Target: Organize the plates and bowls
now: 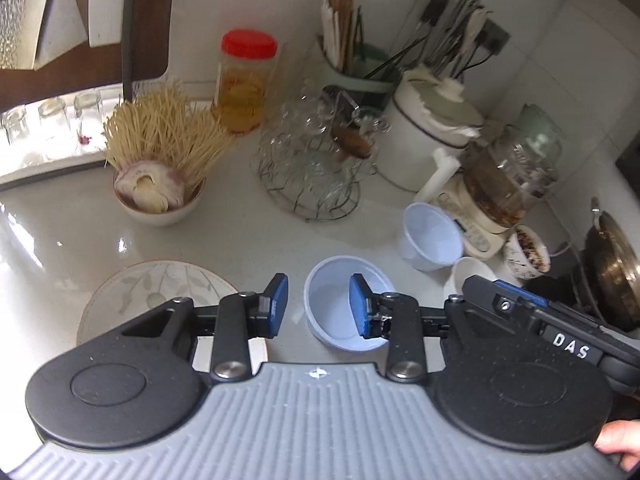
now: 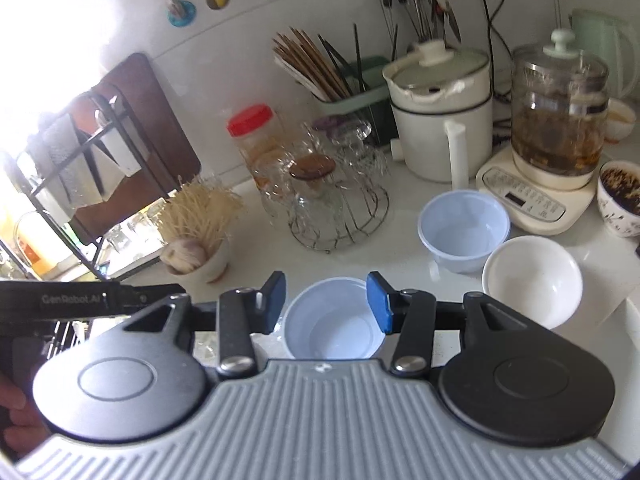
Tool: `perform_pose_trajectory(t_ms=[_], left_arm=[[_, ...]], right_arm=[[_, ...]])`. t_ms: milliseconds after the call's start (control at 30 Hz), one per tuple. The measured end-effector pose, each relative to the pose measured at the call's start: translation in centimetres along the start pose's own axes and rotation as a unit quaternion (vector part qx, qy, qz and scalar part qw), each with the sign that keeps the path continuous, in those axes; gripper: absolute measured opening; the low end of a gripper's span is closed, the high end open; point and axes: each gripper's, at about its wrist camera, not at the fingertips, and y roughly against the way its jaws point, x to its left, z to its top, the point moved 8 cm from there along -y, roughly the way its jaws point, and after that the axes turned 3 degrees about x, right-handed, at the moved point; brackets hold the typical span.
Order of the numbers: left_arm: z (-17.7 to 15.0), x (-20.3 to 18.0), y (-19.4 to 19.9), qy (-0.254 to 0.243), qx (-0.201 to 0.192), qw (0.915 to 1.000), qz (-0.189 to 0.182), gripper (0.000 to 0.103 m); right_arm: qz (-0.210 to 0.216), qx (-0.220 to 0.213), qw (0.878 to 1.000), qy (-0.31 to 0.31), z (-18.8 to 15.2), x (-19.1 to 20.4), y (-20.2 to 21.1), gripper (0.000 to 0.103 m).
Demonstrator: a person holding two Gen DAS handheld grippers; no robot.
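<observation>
Pale-blue plastic bowl (image 2: 332, 320) on counter, below open right gripper (image 2: 326, 304)

The leaf-patterned plate (image 1: 160, 292) is half hidden behind the left gripper's body, and the near plastic bowl (image 2: 328, 320) loses its lower rim behind the right gripper's grey housing. A dark pan (image 1: 616, 276) runs off the right edge of the left view. The window side is washed out by glare, and the glasses (image 1: 52, 124) there are blurred.
</observation>
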Motion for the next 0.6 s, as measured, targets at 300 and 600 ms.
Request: perform_pose_trajectory(t_ms=[300, 600], left_arm=[[-1.7, 0.4, 4.3, -0.023, -0.012, 0.9993, -0.027, 0.039], [-3.4, 0.0, 5.4, -0.038, -0.006, 0.9981, -0.048, 0.039]], right_arm=[[-0.026, -0.020, 0.999, -0.005, -2.0, 2.8, 3.8, 0.048], [-0.047, -0.026, 0.998, -0.029, -3.9, 2.3, 5.8, 0.048]])
